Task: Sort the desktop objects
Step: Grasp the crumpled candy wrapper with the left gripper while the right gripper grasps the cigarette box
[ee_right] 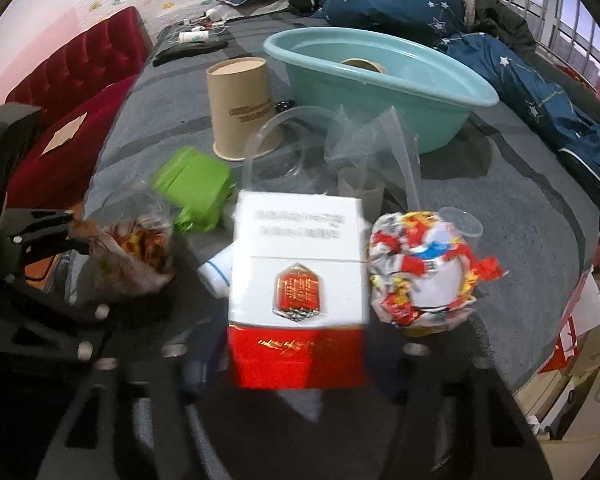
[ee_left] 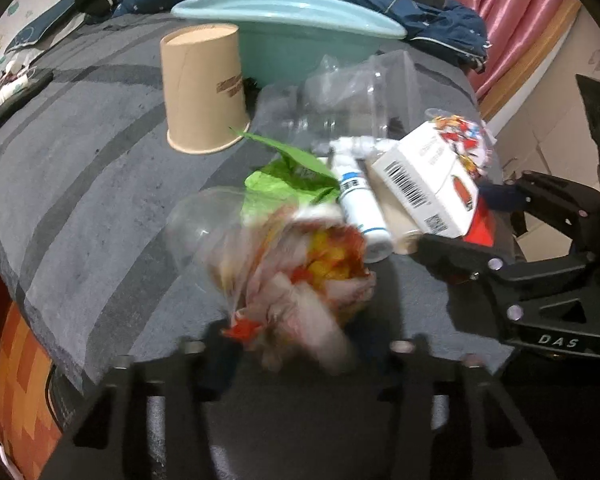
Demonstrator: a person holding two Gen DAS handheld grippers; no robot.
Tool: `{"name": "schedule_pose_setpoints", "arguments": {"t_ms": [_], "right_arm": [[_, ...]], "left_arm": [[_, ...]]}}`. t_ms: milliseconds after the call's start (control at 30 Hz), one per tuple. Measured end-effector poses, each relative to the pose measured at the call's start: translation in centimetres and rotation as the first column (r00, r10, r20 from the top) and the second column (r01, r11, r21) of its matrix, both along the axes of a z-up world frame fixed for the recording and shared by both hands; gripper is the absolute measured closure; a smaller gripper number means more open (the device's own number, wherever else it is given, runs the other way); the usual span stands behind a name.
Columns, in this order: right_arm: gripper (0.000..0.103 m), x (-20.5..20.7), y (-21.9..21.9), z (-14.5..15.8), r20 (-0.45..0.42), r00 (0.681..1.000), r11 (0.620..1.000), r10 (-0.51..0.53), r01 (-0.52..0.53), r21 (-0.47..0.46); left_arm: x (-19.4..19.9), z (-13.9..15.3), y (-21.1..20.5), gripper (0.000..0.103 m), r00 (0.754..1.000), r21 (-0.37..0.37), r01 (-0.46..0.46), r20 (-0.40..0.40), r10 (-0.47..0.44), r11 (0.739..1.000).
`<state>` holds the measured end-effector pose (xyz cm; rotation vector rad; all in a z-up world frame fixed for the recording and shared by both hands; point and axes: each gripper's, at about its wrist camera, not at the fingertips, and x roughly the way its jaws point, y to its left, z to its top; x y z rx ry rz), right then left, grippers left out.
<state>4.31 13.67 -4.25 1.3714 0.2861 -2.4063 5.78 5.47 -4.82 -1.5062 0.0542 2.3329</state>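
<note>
Left gripper (ee_left: 300,344) pinching crumpled wrapper (ee_left: 300,280): thin plastic may slip. Right gripper (ee_right: 296,354) clamping red-white box (ee_right: 298,292): may nudge near bottle (ee_right: 216,270).

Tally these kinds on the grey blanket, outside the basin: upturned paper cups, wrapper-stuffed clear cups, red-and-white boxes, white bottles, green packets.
Upturned paper cups: 1
Wrapper-stuffed clear cups: 2
Red-and-white boxes: 1
White bottles: 1
Green packets: 1
Total: 6
</note>
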Motion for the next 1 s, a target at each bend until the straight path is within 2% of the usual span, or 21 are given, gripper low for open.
{"name": "schedule_pose_setpoints", "arguments": {"t_ms": [33,67,200,667,1000], "right_arm": [[0.041,0.1,0.0,0.1,-0.003,1.0,1.0,0.003,-0.003,0.0],[0.041,0.2,0.0,0.2,-0.008,1.0,1.0,0.001,-0.001,-0.003],[0.041,0.6,0.3,0.7,-0.026,1.0,1.0,-0.009,0.009,-0.009],[0.041,1.9,0.9,2.3,-0.067,0.998,1.0,-0.007,0.006,-0.017],[0.041,1.8,1.0,2.3,-0.06,0.998,1.0,-0.015,0.013,-0.022]], "left_arm": [[0.2,0.0,0.2,0.088,1.0,-0.002,0.008,-0.002,-0.008,1.0],[0.3,0.0,0.3,0.093,1.0,-0.005,0.012,-0.003,-0.012,1.0],[-1.3,0.9,-0.2,0.101,1.0,-0.004,0.021,-0.009,-0.021,1.0],[-0.5,2.6,-0.3,0.103,0.998,-0.006,0.036,-0.053,-0.037,0.999],[-0.9,2.3,-1.0,0.102,0.998,-0.015,0.019,-0.057,-0.019,1.0]]}}
